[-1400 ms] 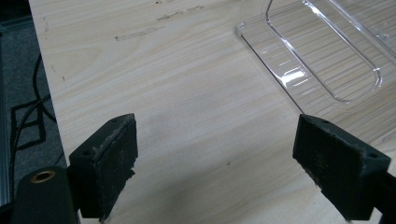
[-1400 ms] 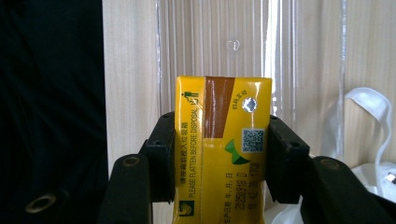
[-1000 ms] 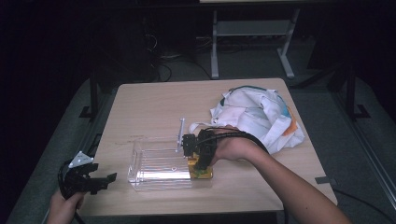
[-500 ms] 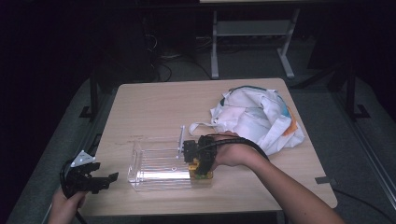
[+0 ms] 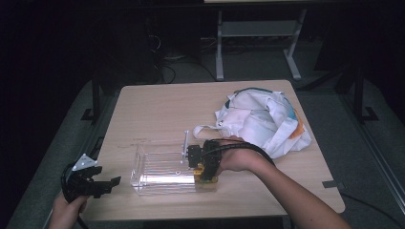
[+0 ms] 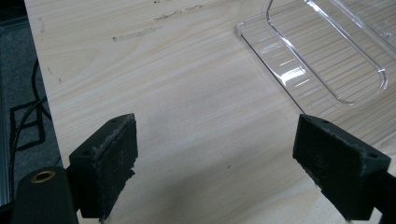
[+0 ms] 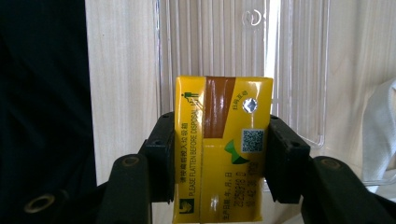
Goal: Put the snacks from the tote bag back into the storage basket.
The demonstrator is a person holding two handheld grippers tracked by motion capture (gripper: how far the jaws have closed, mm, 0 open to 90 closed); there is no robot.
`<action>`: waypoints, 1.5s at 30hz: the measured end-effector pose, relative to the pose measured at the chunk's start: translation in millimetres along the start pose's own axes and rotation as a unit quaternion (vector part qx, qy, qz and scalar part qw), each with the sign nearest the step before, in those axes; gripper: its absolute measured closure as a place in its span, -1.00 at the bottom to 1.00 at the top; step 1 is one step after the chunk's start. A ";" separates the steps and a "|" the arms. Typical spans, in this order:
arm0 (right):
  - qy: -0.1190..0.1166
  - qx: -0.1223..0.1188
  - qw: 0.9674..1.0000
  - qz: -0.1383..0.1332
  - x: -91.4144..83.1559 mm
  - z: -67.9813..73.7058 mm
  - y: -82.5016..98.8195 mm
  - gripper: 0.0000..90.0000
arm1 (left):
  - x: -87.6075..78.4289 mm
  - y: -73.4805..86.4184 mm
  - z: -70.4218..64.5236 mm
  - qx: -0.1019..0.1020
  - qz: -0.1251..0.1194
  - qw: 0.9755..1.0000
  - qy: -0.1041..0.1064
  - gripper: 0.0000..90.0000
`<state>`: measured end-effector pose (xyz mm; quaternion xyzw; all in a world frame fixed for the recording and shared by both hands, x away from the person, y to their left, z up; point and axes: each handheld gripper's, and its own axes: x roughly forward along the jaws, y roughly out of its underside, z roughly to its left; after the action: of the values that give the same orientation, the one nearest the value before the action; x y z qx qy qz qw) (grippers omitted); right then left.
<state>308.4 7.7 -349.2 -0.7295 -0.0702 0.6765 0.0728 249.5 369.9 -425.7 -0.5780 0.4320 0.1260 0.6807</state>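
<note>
A yellow and brown drink carton (image 7: 219, 149) is clamped between the pads of my right gripper (image 7: 219, 163), top end up with its foil straw hole showing. In the high view the right gripper (image 5: 203, 167) holds the carton (image 5: 206, 175) at the right end of a clear plastic bin (image 5: 160, 171) on the wooden table (image 5: 157, 114). The bin's ribbed floor (image 7: 215, 42) lies right behind the carton. My left gripper (image 5: 98, 183) hovers open at the table's front left corner, left of the bin. Its wide-apart pads (image 6: 109, 163) frame bare wood, with the bin's corner (image 6: 322, 60) beyond.
A crumpled white cloth bag (image 5: 260, 119) with teal and orange trim lies at the table's right side, its strap reaching toward the bin. A corner of the bag (image 7: 378, 135) is visible at the right of the right gripper view. Dark floor surrounds the table.
My right gripper has come slightly nearer and lower with the carton at the bin's right end. The left gripper has barely moved.
</note>
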 end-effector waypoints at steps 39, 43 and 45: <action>0.051 0.166 0.973 -0.153 -54.9 -18.9 90.6 -0.23 | 2.2 0.6 -1.1 0.005 0.010 1.000 -0.001 -0.69; 0.056 0.190 0.968 -0.156 -52.7 -19.0 101.6 -0.23 | 2.8 0.7 -1.2 0.006 0.010 1.000 0.000 -0.69; 0.062 0.206 0.963 -0.162 -49.6 -18.3 113.1 -0.23 | 2.9 0.9 -0.7 0.006 0.010 1.000 -0.001 -0.69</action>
<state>323.3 -113.3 -322.2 -0.7182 -0.0423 0.6090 0.3341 250.3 368.6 -428.3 -0.5698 0.4380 0.1309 0.6829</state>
